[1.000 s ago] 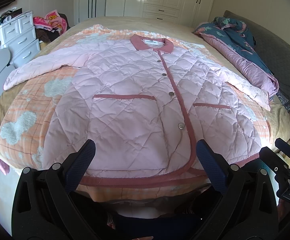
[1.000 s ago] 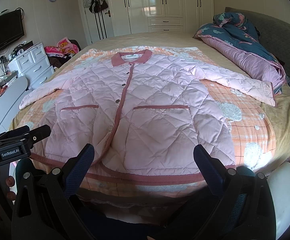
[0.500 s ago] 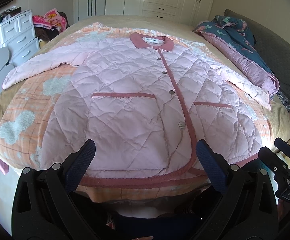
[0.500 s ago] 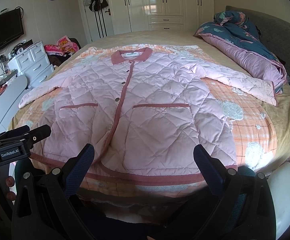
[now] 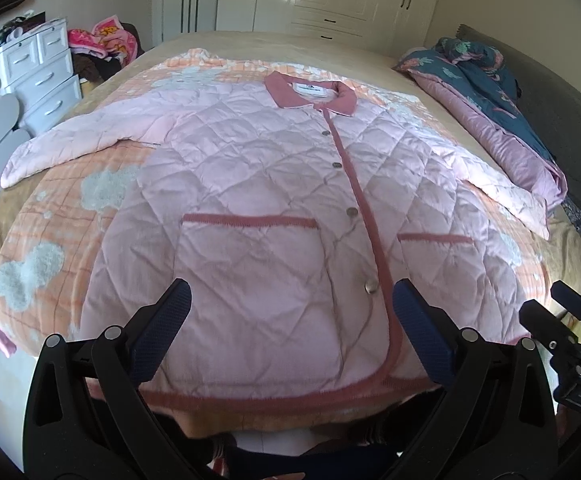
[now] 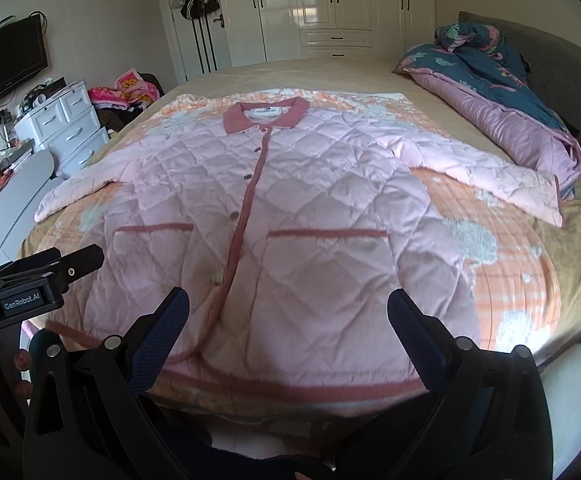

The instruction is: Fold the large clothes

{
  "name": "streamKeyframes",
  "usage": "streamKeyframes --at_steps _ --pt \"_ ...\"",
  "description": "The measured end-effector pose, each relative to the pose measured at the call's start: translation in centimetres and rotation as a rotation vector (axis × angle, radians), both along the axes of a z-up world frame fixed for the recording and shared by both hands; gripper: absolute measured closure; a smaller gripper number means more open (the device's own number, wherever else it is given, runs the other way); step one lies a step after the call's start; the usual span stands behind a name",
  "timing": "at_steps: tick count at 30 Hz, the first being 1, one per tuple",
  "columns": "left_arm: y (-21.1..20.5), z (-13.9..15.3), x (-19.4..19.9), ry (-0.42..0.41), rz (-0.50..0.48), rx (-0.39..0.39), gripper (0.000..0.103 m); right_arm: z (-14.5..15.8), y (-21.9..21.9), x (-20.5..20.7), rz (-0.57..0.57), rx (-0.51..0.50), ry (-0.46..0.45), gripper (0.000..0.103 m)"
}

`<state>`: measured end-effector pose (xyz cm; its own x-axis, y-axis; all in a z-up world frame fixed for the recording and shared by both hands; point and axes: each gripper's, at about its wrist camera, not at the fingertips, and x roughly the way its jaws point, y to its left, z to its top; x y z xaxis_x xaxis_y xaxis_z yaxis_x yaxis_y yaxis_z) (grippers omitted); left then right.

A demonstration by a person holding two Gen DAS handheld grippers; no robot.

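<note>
Your left gripper (image 5: 288, 332) and right gripper (image 6: 288, 332) both stand spread wide and hold nothing, poised side by side just short of the hem of the pale pink quilted jacket with dusty-rose trim (image 5: 274, 208). You have it lying flat and face up on the orange-and-white plaid blanket (image 5: 70, 216), buttoned, rose collar (image 5: 310, 92) at the far end from you, the hem along the near edge of the blanket, and both sleeves splayed outward past the jacket's body. Nothing is folded yet, so I judge you are at the very start: the approach before the first grasp. The next move probably calls for taking one sleeve (image 6: 486, 176) or one side edge and bringing it over toward the rose button placket (image 5: 354, 184). The padding looks thick, so pinch deep.
</note>
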<state>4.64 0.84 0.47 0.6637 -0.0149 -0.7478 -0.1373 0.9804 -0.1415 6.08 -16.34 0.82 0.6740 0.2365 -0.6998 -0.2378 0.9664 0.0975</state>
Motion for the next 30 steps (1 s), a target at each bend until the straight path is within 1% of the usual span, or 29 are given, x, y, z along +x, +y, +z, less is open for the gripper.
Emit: streamKeyframes --at_steps 9,15,18,22,27,30 --pt "0.7 1.1 3.6 0.008 0.028 -0.012 0.008 1.5 0.4 4.1 0.003 -0.011 0.005 0.004" --pt "1.1 2.0 6.2 0.011 0.033 -0.027 0.008 2.7 0.3 7.0 -0.013 0.01 -0.008 0.004" --pt "1.2 2.4 7.8 0.014 0.036 -0.025 0.008 3.4 0.1 8.6 -0.02 0.021 -0.011 0.004" --pt "1.2 2.9 10.0 0.018 0.027 -0.041 0.008 4.2 -0.1 10.9 -0.035 0.029 -0.015 0.004" --pt "1.2 3.2 12.6 0.022 0.034 -0.033 0.008 4.4 -0.9 14.0 -0.062 0.044 -0.002 0.004" --pt "1.1 3.3 14.3 0.028 0.033 -0.041 0.008 4.4 -1.8 15.9 -0.082 0.06 0.011 0.004"
